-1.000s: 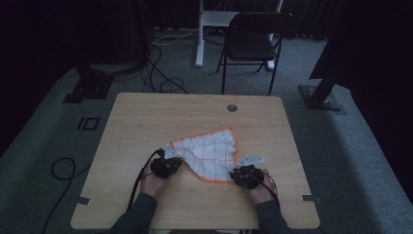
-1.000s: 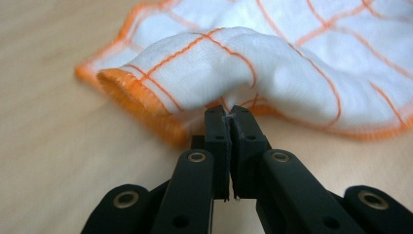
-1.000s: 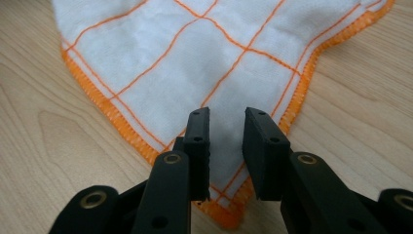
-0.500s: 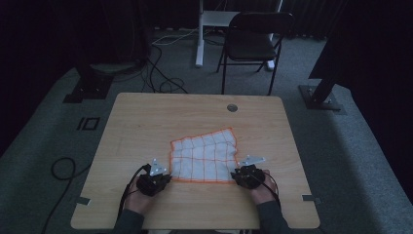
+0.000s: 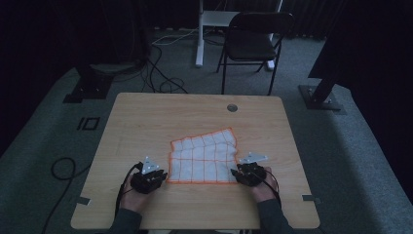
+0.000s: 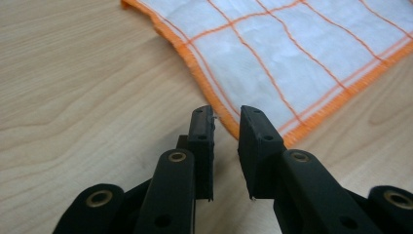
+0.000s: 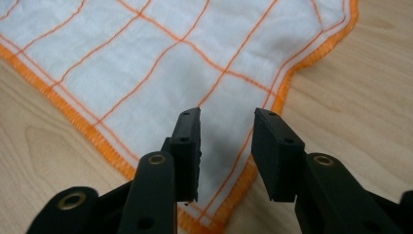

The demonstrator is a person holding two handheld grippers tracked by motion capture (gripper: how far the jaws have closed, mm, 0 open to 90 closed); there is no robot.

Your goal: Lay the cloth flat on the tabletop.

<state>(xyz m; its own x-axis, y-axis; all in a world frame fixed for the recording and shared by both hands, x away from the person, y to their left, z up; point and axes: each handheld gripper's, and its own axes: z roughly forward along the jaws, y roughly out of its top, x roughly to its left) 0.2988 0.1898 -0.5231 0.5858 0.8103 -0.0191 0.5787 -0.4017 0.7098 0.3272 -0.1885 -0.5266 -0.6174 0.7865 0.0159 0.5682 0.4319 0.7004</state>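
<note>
plainly, the wooden table point(image 5: 146, 122) carries a white dish towel point(image 5: 204, 156) with an orange grid, spread nearly flat toward the near edge, its right side wavy. judging by this, the spreading step looks close to done; next would be smoothing that right edge. the left gripper point(image 6: 226, 129) sits at the towel's near-left corner, jaws narrowly parted, empty. the right gripper point(image 7: 226, 131) hovers over the near-right corner, jaws wider, gripping nothing. a folding chair point(image 5: 255, 41) stands beyond the far edge, obstructing nothing.

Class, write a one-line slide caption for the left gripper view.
Left tool, jaws open, poised at the orange-hemmed corner of a white checked cloth lying on the wooden table.
</note>
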